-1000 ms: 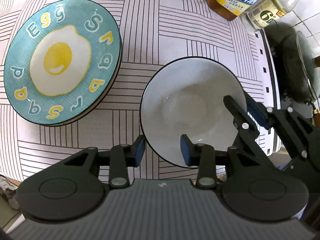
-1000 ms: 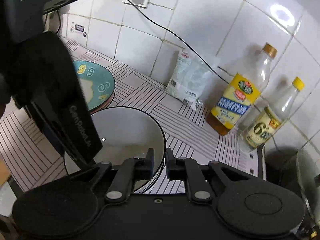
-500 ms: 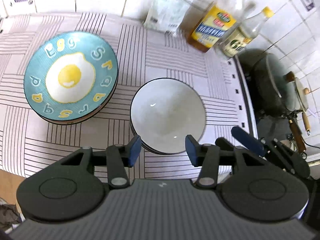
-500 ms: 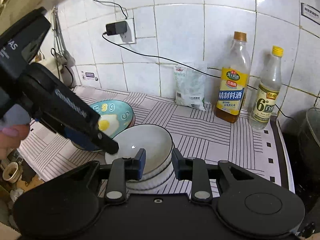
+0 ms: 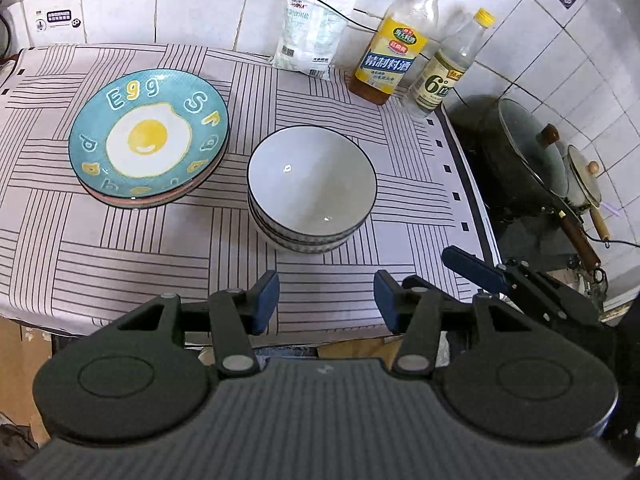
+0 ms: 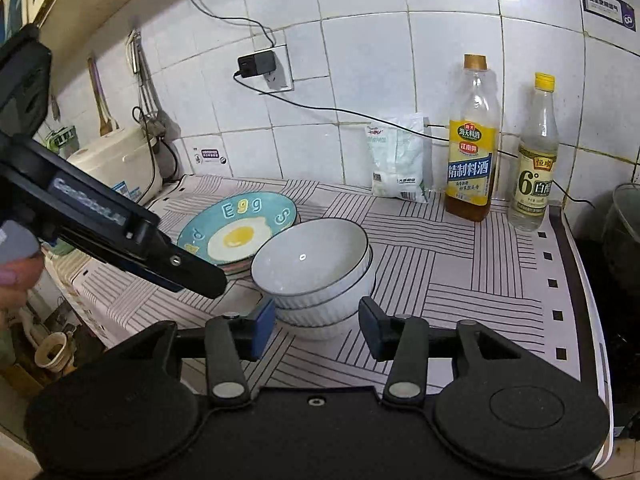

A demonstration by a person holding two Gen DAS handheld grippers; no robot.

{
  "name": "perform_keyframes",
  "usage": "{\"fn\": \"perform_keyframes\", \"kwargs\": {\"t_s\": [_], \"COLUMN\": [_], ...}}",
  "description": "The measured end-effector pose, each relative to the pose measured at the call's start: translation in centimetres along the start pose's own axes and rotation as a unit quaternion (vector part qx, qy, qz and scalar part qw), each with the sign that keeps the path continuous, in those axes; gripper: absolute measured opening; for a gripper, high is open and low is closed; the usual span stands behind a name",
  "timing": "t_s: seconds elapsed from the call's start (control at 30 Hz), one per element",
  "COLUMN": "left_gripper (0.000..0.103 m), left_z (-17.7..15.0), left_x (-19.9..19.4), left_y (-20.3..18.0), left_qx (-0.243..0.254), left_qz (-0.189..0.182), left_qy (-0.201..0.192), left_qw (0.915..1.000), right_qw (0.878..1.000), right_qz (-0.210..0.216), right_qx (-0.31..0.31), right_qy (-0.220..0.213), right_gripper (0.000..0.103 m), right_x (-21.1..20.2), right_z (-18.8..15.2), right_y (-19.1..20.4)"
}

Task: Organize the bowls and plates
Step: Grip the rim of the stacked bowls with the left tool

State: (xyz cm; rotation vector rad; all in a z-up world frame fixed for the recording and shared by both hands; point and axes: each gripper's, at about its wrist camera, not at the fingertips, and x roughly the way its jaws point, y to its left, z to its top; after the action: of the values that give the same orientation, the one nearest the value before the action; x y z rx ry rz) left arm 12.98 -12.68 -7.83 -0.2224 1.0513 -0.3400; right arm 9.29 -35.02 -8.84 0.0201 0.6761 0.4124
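Note:
A stack of white bowls (image 5: 312, 188) with dark rims stands in the middle of the striped cloth (image 5: 120, 248). Left of it sits a stack of plates (image 5: 148, 140), the top one teal with a fried-egg picture. My left gripper (image 5: 326, 300) hovers over the near edge of the table, short of the bowls, its jaws opening with nothing between them. In the right wrist view the bowls (image 6: 316, 264) and plates (image 6: 236, 228) lie ahead; my right gripper (image 6: 316, 328) is just in front of the bowl stack, jaws opening and touching nothing.
Two bottles (image 5: 396, 40) (image 5: 452, 68) and a white bag (image 5: 316, 32) line the tiled back wall. A dark wok with a lid (image 5: 524, 160) sits to the right. A charger and cable (image 6: 256, 64) hang on the wall, a rice cooker (image 6: 120, 160) at far left.
Both grippers have let go of the top bowl, which now rests on the stack, and drawn back and up from it. Their jaws have widened.

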Motion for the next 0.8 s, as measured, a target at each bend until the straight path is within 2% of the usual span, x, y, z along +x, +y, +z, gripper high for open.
{"fn": "perform_keyframes", "kwargs": {"t_s": [0.17,0.23,0.43,0.63,0.73,0.8], "left_gripper": [0.054,0.061,0.065,0.069,0.071,0.071], "left_z": [-1.4,-1.4,-0.9,-0.3,0.3,0.7], "left_x": [0.4,0.0,0.5,3.0,5.0,6.9], "left_y": [0.8,1.5,3.2,4.7,5.1,5.6], "left_qx": [-0.015,-0.036,-0.062,-0.086,-0.094,-0.117], "left_qz": [-0.007,-0.016,-0.041,-0.05,-0.043,-0.036], "left_qy": [-0.004,-0.015,-0.042,-0.031,-0.037,-0.029], "left_qw": [0.9999,0.9991,0.9963,0.9945,0.9939,0.9921], "right_qw": [1.0,0.999,0.999,0.999,0.999,0.999], "right_qz": [-0.011,-0.015,0.004,0.008,0.002,0.005], "right_qx": [-0.013,-0.026,-0.04,-0.038,-0.038,-0.039], "right_qy": [0.014,0.017,0.021,0.009,0.008,0.008], "right_gripper": [0.058,0.06,0.062,0.072,0.073,0.074], "right_x": [0.9,1.3,2.5,5.4,7.5,8.9], "right_z": [-1.5,-2.0,-2.9,-3.5,-3.8,-4.1], "right_y": [0.0,0.1,0.0,-0.6,-1.0,-1.0]}}
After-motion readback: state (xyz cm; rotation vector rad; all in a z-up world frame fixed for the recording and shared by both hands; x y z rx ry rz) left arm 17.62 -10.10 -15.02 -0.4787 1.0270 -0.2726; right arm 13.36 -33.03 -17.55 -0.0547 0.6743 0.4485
